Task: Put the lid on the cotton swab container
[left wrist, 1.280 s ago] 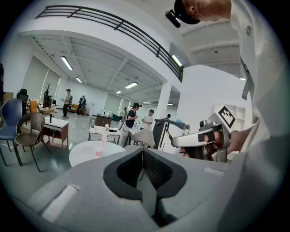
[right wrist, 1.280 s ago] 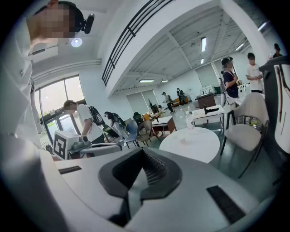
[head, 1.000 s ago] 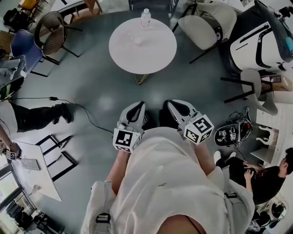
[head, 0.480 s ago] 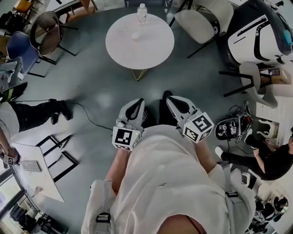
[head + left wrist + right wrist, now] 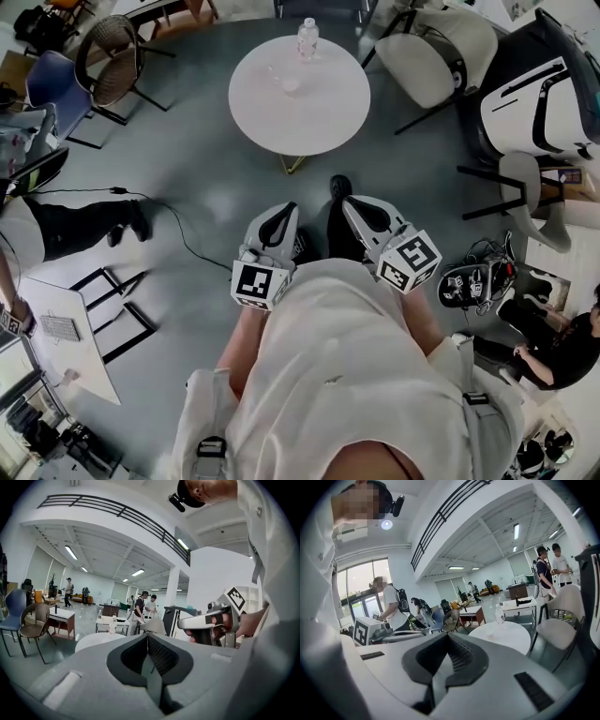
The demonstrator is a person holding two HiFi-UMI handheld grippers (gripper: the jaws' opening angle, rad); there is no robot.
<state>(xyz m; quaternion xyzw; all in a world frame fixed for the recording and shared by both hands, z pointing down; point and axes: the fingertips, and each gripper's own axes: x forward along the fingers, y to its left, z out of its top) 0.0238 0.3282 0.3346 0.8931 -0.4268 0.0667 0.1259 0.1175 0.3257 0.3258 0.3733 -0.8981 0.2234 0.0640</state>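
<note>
One small translucent container [image 5: 290, 84] on round white table [image 5: 323, 122], details indistinct.

bottle [image 5: 307, 38] on round table [image 5: 323, 112], chairs [image 5: 439, 58] around

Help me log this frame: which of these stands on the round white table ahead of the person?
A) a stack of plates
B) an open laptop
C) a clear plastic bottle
C: a clear plastic bottle stands at the far edge of the round white table.
</note>
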